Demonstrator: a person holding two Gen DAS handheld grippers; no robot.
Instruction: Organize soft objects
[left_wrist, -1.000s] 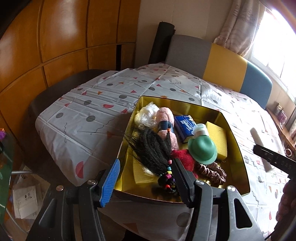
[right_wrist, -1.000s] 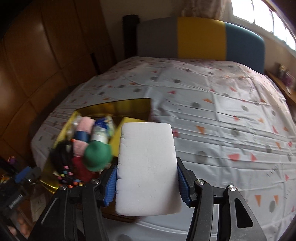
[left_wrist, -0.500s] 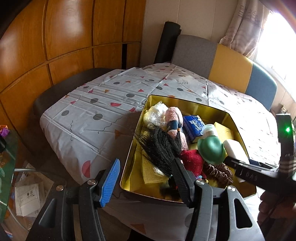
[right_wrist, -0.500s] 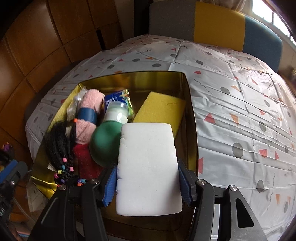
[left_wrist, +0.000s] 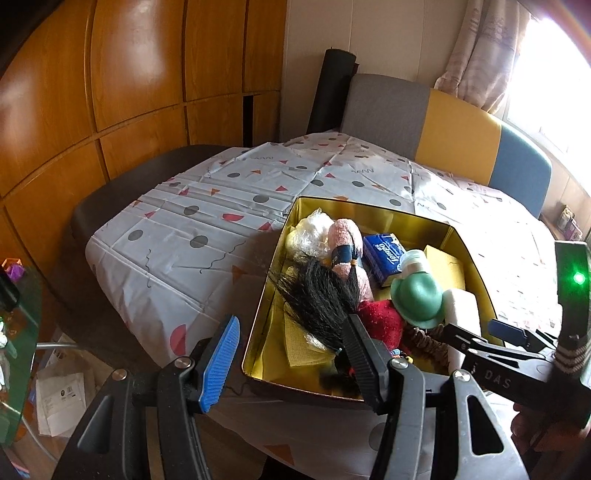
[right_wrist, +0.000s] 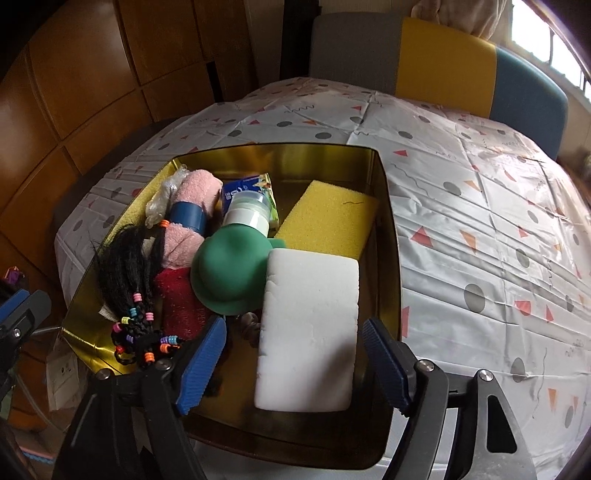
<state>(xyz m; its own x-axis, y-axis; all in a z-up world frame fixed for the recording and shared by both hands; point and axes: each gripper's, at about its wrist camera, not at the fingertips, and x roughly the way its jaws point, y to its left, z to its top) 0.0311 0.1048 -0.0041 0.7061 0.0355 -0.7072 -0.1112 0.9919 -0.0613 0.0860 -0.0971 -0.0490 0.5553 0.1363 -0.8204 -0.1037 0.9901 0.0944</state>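
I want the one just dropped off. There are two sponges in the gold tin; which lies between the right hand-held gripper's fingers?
The white sponge. It lies between the opening right hand-held gripper, pads clear of it. The yellow sponge lies farther back.

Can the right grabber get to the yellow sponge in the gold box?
Probably yes. The right gripper is opening above the gold box, with the white sponge loose between its pads. The yellow sponge lies just beyond, uncovered on top.
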